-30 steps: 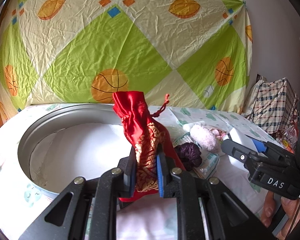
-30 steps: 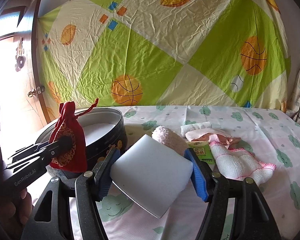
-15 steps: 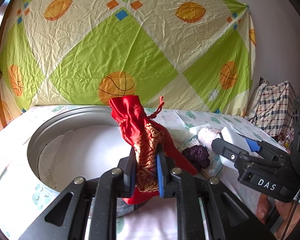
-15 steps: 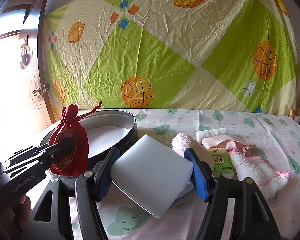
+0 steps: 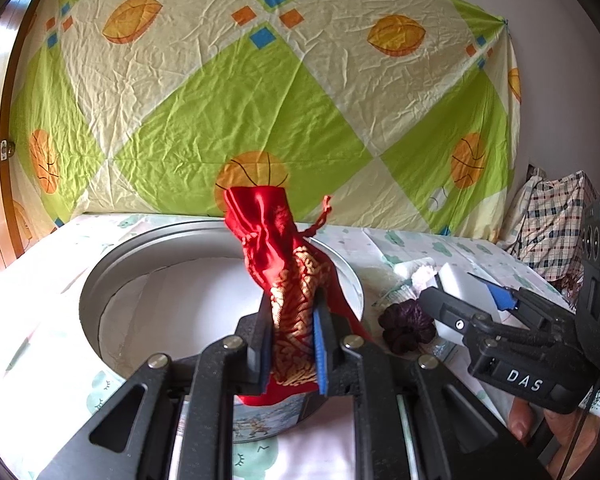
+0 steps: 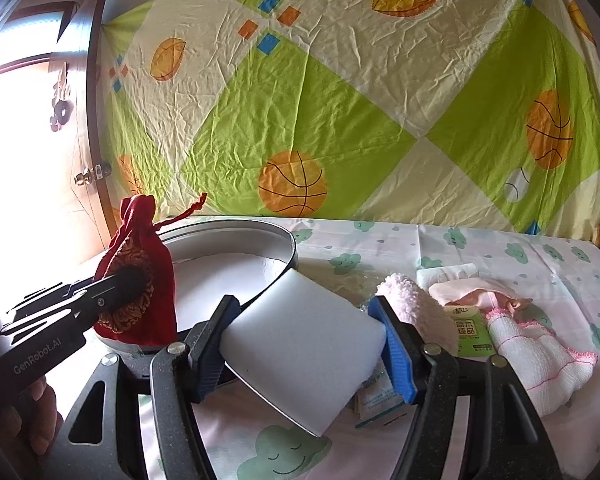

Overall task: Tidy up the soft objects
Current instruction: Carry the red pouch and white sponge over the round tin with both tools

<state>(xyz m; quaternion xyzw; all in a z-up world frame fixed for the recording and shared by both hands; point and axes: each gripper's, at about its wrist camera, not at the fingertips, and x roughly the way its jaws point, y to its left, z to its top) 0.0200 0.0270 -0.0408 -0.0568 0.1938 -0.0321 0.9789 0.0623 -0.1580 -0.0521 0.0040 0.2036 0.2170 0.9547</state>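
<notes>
Left gripper [image 5: 292, 330], lower centre of its view, clamps a red drawstring pouch [image 5: 284, 264] upright over the near rim of the round tin [image 5: 100, 280]. Right gripper [image 6: 304, 344] grips a white sponge block [image 6: 300, 352], tilted, at lower centre. The tin's interior is bare white. A dark purple scrunchie [image 5: 406, 324] lies just right of the tin, partly hidden behind the right gripper.

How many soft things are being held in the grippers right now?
2. The red drawstring pouch is pinched in the left gripper over the round tin. The white sponge block is clamped in the right gripper above the bedsheet.
</notes>
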